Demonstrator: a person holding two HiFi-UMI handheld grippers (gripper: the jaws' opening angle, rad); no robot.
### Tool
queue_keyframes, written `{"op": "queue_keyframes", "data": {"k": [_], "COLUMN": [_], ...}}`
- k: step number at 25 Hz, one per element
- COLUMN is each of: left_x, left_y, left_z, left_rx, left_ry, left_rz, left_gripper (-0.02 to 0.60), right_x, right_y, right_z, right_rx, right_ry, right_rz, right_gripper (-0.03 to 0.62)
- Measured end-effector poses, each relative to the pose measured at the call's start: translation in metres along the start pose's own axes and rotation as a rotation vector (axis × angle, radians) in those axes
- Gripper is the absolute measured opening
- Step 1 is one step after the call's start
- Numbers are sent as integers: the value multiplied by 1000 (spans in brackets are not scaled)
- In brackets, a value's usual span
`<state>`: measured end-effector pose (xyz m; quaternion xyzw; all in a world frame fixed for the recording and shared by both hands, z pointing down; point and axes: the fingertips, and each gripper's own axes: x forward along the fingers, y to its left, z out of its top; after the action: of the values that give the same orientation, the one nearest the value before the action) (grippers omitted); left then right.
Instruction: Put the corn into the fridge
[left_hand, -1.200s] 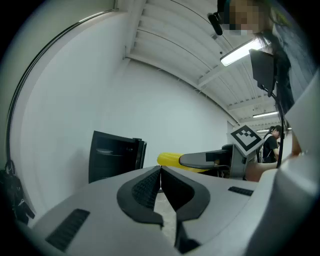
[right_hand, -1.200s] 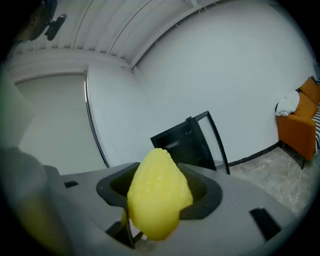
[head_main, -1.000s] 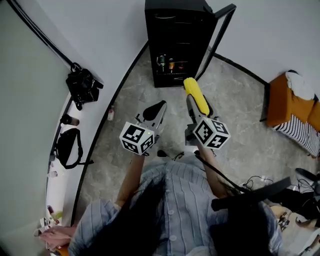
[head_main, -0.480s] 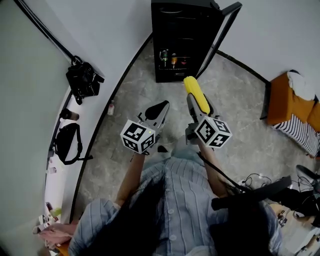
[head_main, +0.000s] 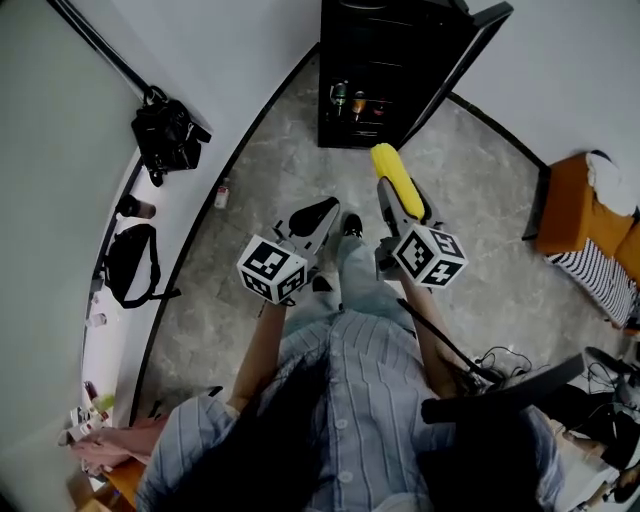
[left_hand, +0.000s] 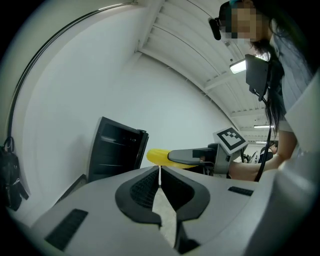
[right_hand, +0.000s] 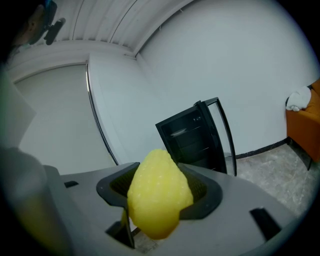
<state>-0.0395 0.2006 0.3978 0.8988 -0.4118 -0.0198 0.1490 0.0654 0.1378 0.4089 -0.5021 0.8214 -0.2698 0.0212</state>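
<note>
The grey stone floor (head_main: 250, 230) takes up most of the head view, and at its far edge stands the black fridge (head_main: 375, 60). Its door (head_main: 462, 65) is swung wide to the right. Along the left wall runs a white bench (head_main: 95, 360) with a black bag (head_main: 135, 280) on it, and an orange seat (head_main: 572, 210) sits off to the right. The person stands well short of the fridge, with both arms held out in front.

The right claw (head_main: 397, 198) is clamped on the corn (head_main: 394, 178). In the right gripper view the yellow cob (right_hand: 159, 200) fills the gap between the dark pads, with its tip pointing ahead toward the fridge. The left claw (head_main: 318, 214) has its jaws pressed together with nothing between them (only a thin slit shows in the left gripper view). It is held beside the right one, apart from the cob.

Some bottles (head_main: 350, 100) stand on a low shelf inside the fridge. The shelves above are too dark to read.

The step in hand looks like the carry — corn gripped, door already open, fridge not yet reached. The next move calls for closing the distance and bringing the cob in level over a shelf with room for it. It should clear the door edge and the bottles, and the claw should let go only once the corn rests on the shelf.
</note>
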Motion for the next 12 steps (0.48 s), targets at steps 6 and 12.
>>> {"op": "queue_keyframes", "data": {"k": [6,12], "left_x": [21,71], "left_y": [16,52], "left_z": [4,8], "left_rx": [8,6], "left_ry": [15,56], "left_rz": [-18,-40], "left_gripper": [6,6], "right_x": [32,84], "right_y": [-15,-43], "right_z": [2,20], "right_rx": [38,95], "right_ry": [14,22], "right_rz": [-2,-20], "right_gripper": [244,245]}}
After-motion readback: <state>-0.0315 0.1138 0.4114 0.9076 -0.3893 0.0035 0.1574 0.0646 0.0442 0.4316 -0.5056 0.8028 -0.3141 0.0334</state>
